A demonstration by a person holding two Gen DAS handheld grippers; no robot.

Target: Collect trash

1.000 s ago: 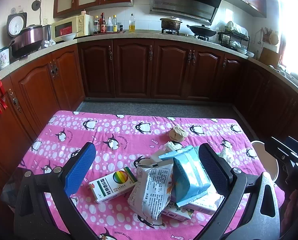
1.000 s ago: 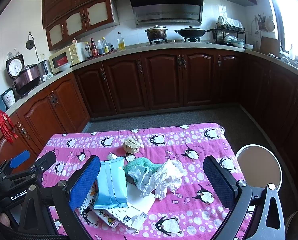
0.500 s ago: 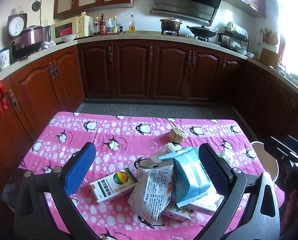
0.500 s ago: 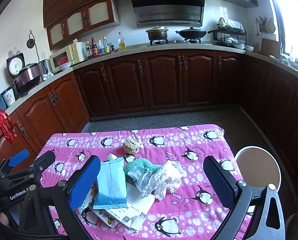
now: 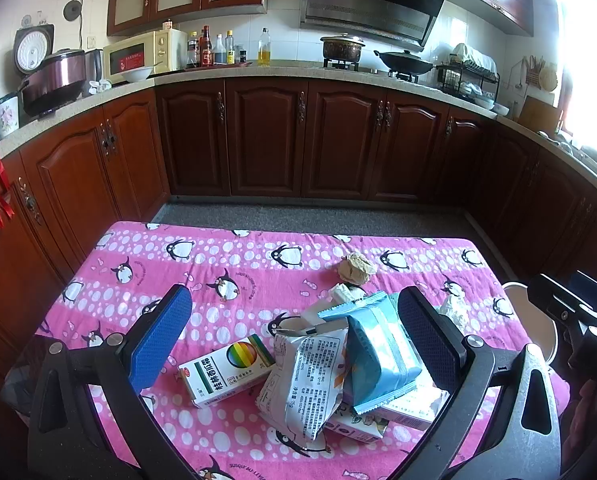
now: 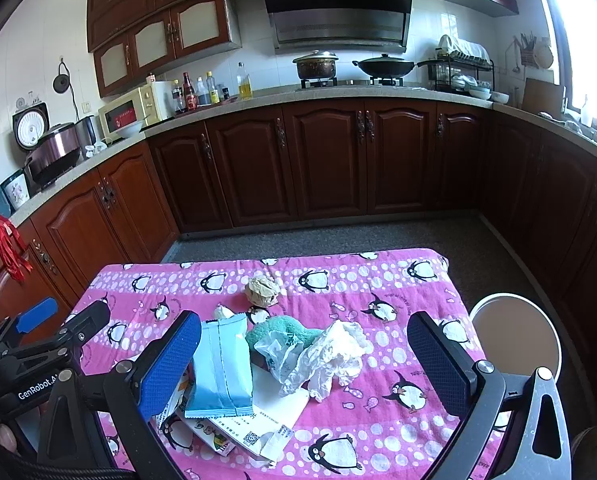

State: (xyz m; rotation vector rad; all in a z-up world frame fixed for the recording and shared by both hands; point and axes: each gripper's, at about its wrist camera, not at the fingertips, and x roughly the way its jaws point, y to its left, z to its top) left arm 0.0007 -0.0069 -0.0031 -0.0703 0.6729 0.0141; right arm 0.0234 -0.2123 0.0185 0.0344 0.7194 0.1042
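Left-wrist view showed nothing had moved: I kept both the left gripper (image 5: 294, 334) and right gripper (image 6: 304, 354) spread wide above the light-blue plastic pouch (image 5: 376, 350), trash uncollected.

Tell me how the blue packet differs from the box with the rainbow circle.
The blue packet is soft and crinkled, propped on the pile; the box is stiff and square-edged, lying flat on the tablecloth. The packet is plain blue; the box is white with green print. Neither is gripped.

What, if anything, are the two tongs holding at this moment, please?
Nothing. The left tongs and right tongs are both open above the trash pile, touching none of it.
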